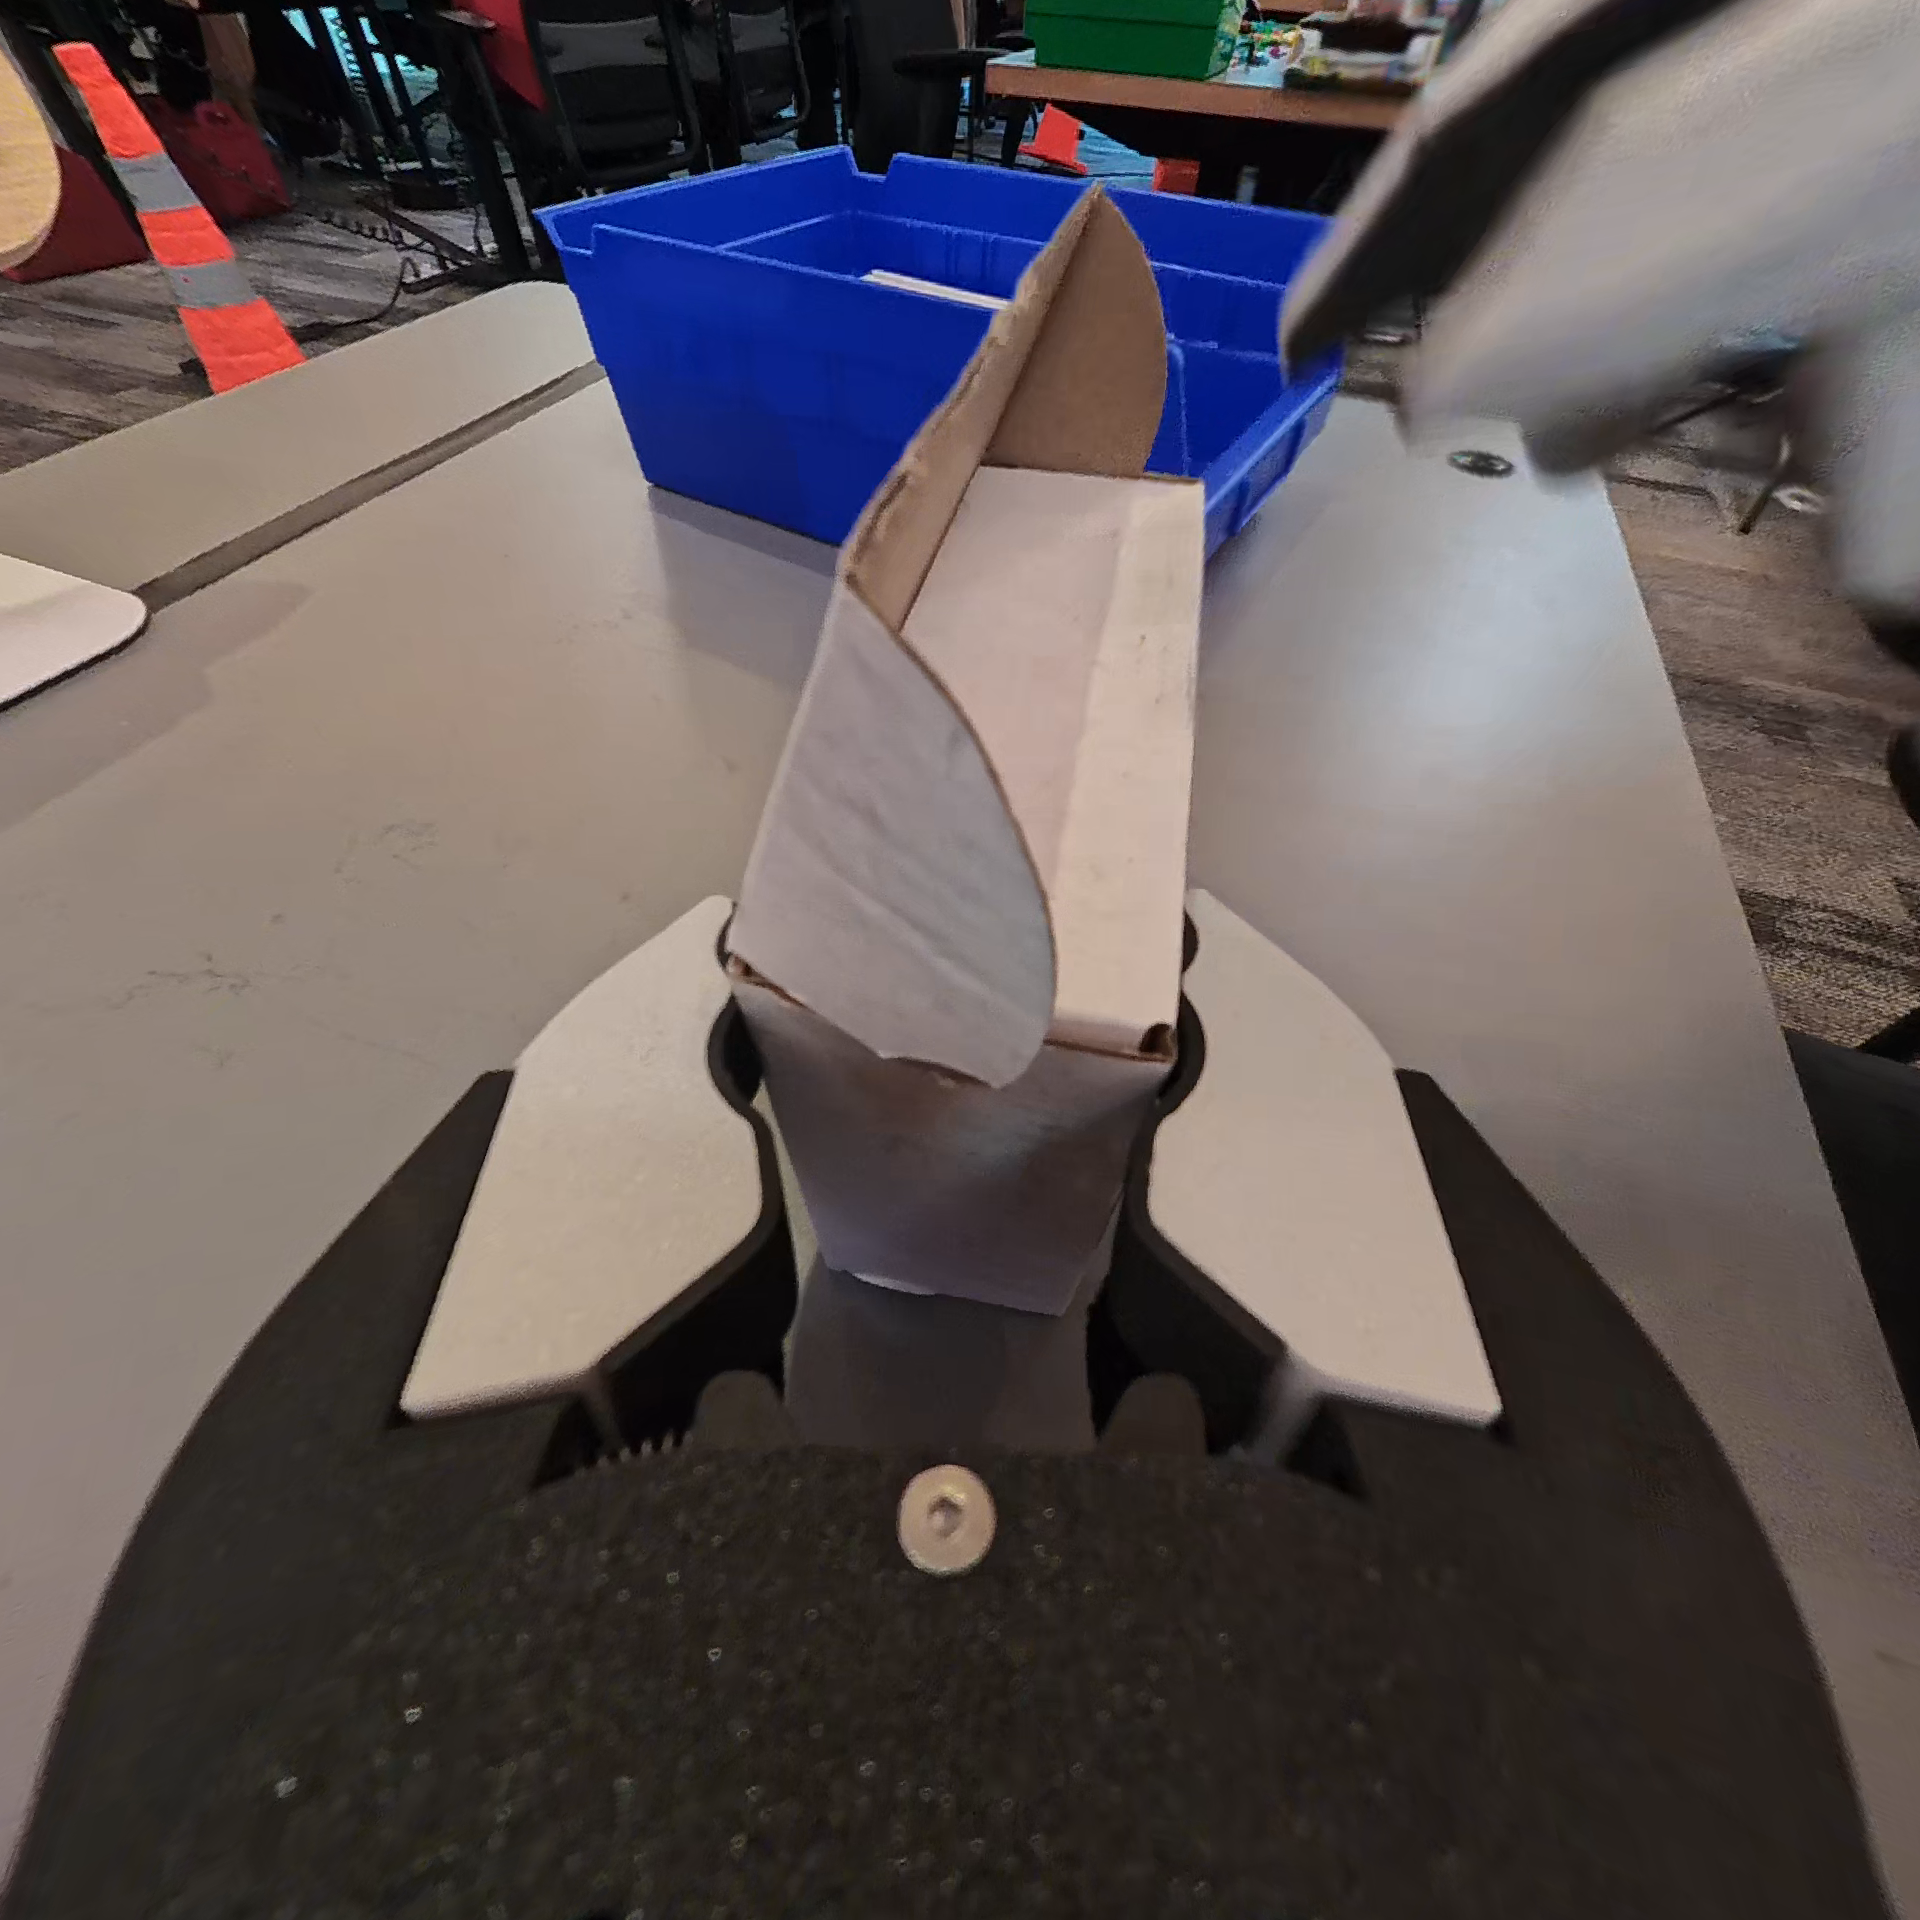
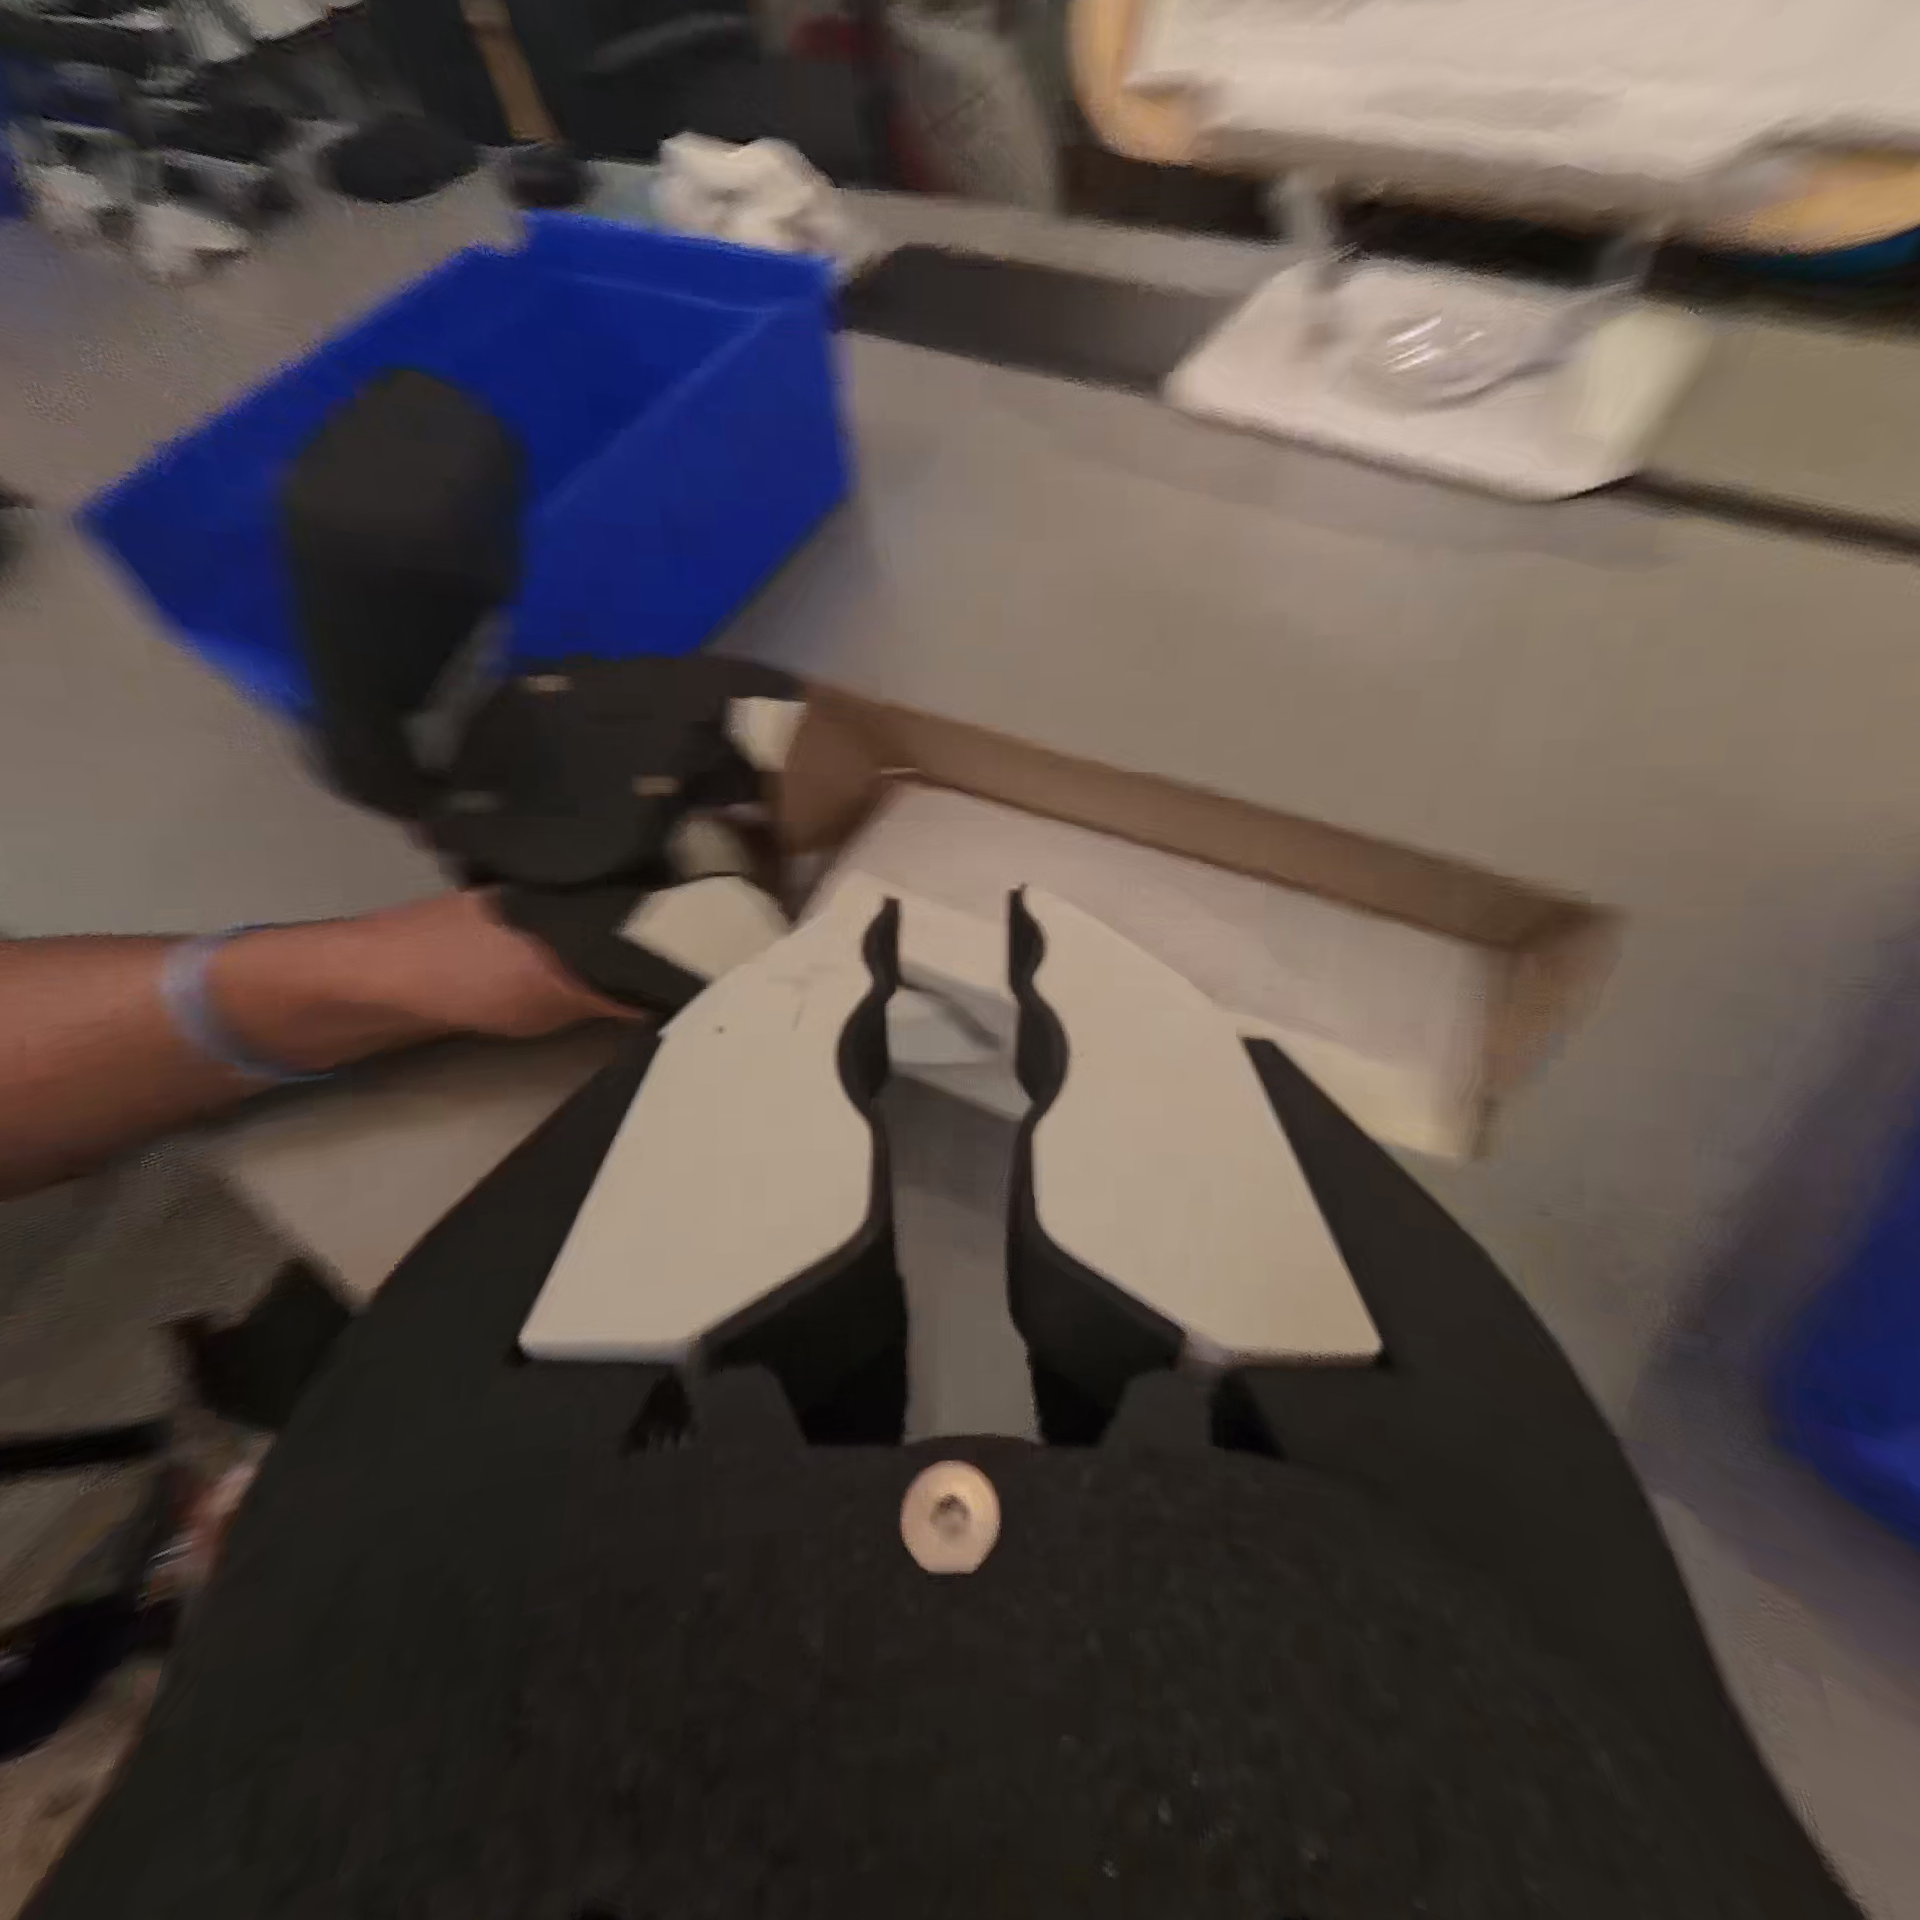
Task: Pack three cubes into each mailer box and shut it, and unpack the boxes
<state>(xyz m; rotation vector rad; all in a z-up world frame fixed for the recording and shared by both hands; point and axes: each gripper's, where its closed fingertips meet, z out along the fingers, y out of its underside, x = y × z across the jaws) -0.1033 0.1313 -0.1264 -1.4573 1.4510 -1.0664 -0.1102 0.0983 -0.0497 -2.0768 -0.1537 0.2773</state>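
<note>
- Table (image 1: pixel 364 831): grey; everything I work on sits here.
- Bin (image 1: pixel 748 343): blue, at the table's far side, beyond the box.
- Box (image 1: pixel 1039 727): white mailer, brown inside, on the table, lid flaps raised; contents hidden from me.
- Left gripper (image 1: pixel 956 997): my fingers clamp the box's near end.
- Right gripper (image 2: pixel 951 935): blurred, above the box; fingers slightly parted, nothing between them.
- Hand (image 2: pixel 416 987): holds the left gripper from below.
</note>
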